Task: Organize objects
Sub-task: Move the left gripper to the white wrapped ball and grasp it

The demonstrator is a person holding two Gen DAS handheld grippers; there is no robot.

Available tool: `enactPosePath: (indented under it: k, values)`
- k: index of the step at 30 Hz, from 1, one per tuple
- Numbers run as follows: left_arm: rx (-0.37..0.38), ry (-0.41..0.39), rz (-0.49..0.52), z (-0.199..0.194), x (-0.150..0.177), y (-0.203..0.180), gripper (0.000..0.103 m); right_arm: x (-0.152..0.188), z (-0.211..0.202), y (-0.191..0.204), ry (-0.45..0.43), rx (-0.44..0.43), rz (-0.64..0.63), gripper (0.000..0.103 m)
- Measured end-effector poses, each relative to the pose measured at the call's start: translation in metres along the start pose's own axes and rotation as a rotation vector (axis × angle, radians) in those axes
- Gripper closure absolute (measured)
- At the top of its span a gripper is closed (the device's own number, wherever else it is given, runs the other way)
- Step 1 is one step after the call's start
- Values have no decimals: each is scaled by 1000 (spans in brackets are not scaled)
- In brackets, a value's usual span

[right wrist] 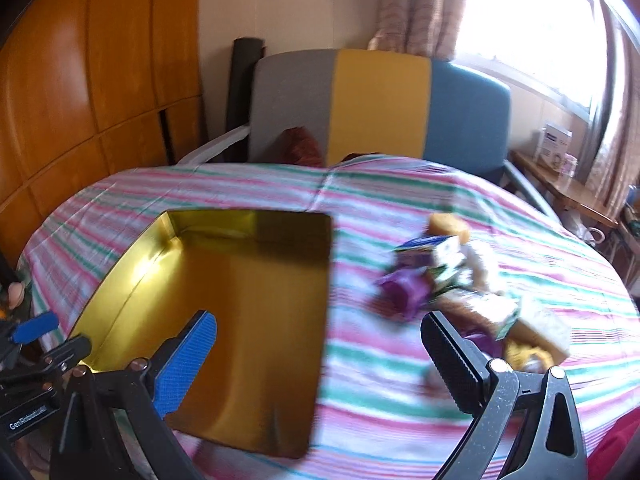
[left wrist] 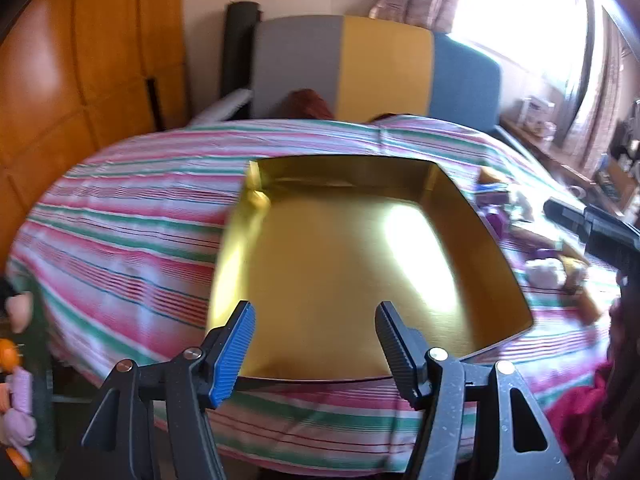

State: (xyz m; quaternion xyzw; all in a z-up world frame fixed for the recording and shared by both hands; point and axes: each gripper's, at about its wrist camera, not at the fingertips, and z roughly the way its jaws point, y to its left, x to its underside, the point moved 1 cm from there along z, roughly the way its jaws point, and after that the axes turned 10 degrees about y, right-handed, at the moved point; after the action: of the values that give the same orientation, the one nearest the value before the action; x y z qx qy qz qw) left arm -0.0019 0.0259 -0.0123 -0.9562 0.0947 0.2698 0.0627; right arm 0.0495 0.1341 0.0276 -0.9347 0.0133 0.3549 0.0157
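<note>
Gold tray (left wrist: pixel 360 248) sits empty on the striped cloth (left wrist: pixel 120 220) over the desk; small pile of wrapped snacks (right wrist: pixel 460 280) lies on the cloth to the tray's right, well outside it, none sorted in yet; both views blurred, so the single items are hard to tell apart.

Risks, as judged from here:
- pile is loose and overlapping; a grab at one piece may catch two, or nudge neighbours toward the desk's right edge, since the cloth slopes off there;
- wrappers look light and crinkly; likely to slip from ribbed pads or be crushed if squeezed hard;
- tray is shallow and shiny, on soft cloth; a knock from either gripper could slide it, and its near edge already lies close to the desk's front;
- the two grippers work near each other; left one shows at the lower-left corner of the right wrist view, so a crossing move could make them collide;
- glare from the window washes out the tray floor; depth there is poor to judge.

Left gripper (left wrist: pixel 316 340): jaws apart to a middling gap, nothing between them, hanging above the tray's near edge; whether it touches the rim, cannot tell.

Right gripper (right wrist: pixel 320 356): jaws spread fully wide, empty; blue finger over the tray's right part, black finger just beside the pile, no contact seen.
</note>
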Motion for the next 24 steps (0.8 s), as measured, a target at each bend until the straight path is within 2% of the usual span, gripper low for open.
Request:
enactPosePath:
  k: [3, 6, 9, 11, 13, 15, 16, 17, 18, 21, 24]
  values:
    - [46, 13, 18, 3, -5, -9, 39, -8, -11, -47, -19, 40, 74, 0]
    - [104, 24, 60, 3, -12, -24, 39, -11, -19, -112, -25, 97, 199, 0]
    - [166, 29, 144, 1, -22, -51, 39, -5, -17, -181, 10, 137, 347, 0]
    - [200, 41, 219, 2, -28, -76, 39, 6, -11, -221, 44, 174, 431, 0]
    - [244, 58, 304, 4, -33, -106, 39, 22, -6, -255, 52, 175, 510, 0]
    - [293, 61, 381, 5, -35, -139, 39, 40, 0, -283, 66, 139, 649, 0]
    - [311, 63, 406, 6, -37, -153, 39, 47, -1, -295, 62, 63, 737, 0]
    - [325, 63, 440, 8, -38, -169, 39, 51, -5, -302, 17, 8, 786, 0]
    - [332, 64, 468, 10, -39, -183, 39, 55, -9, -308, -11, 7, 818, 0]
    - [355, 109, 516, 26, -41, -220, 39, 57, -10, -310, -29, -57, 846, 0]
    - [353, 154, 539, 42, -41, -247, 39, 54, -11, -305, -25, -67, 826, 0]
